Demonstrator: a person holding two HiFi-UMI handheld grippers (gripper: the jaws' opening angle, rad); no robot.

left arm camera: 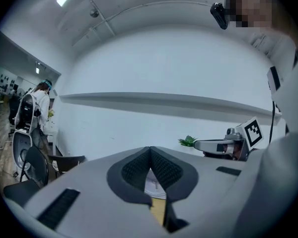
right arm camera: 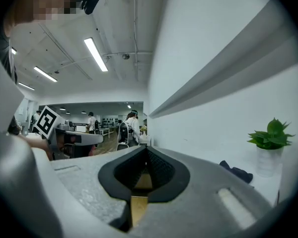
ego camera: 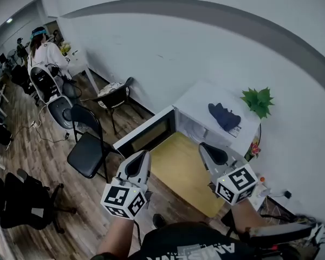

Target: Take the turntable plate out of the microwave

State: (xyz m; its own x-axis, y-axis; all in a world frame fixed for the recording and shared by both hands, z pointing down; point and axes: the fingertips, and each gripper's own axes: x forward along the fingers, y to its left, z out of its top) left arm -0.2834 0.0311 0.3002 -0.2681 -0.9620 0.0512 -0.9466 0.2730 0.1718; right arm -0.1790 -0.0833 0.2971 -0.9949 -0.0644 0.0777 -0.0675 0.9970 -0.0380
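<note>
On the tabletop (ego camera: 180, 169), a white microwave (ego camera: 216, 99), door (ego camera: 146, 134) swung open to the left. On its top, a dark cloth (ego camera: 225, 116); near that, a plant (ego camera: 258, 102). In front of the opening, held level and apart from it, left gripper (ego camera: 145, 156) and right gripper (ego camera: 204, 147). Jaws of each pressed together, clamped on nothing. Plate not clearly made out inside the pale cavity (ego camera: 194, 128). Off left, a black chair (ego camera: 89, 145) and a seated person (ego camera: 43, 50).
</note>
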